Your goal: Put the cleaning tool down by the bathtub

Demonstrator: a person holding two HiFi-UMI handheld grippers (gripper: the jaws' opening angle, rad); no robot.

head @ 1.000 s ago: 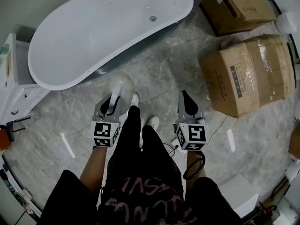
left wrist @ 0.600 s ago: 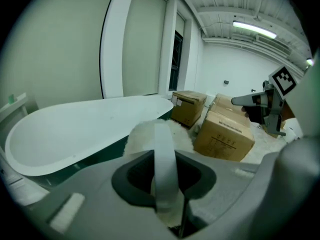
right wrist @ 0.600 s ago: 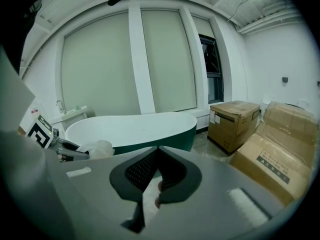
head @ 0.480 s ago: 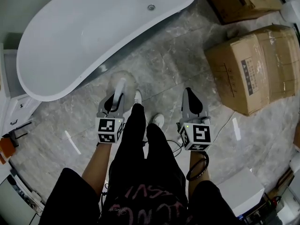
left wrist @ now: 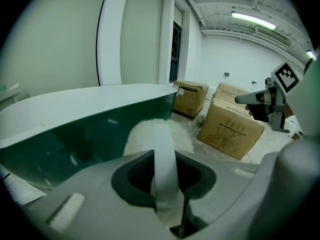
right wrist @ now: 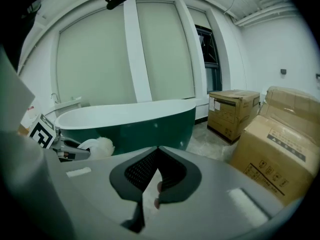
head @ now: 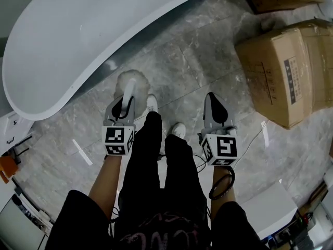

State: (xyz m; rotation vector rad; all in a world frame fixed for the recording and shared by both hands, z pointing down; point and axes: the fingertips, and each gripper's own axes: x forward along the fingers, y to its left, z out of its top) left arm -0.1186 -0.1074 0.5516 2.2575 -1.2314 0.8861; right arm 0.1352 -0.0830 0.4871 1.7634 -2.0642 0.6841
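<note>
The cleaning tool is a white handle (left wrist: 164,156) with a fluffy white head (head: 130,82). My left gripper (head: 125,105) is shut on the handle, and the fluffy head (left wrist: 147,134) sticks out ahead of the jaws, just short of the bathtub's side. The bathtub (head: 78,40) is white inside and dark green outside (left wrist: 75,131), and fills the upper left of the head view. My right gripper (head: 212,102) is level with the left one, to the right of the person's legs, shut with nothing between its jaws (right wrist: 152,184). Whether the head touches the grey floor I cannot tell.
Large cardboard boxes (head: 286,66) stand on the marble floor to the right, with more behind (right wrist: 232,111). A white cabinet (head: 13,126) is at the tub's left end. The person's white shoes (head: 177,132) are between the grippers. A white box (head: 265,204) sits at lower right.
Both grippers and the person have moved closer to the tub. The tool's fluffy head, barely seen a second ago, now shows fully ahead of the left gripper beside the tub.
</note>
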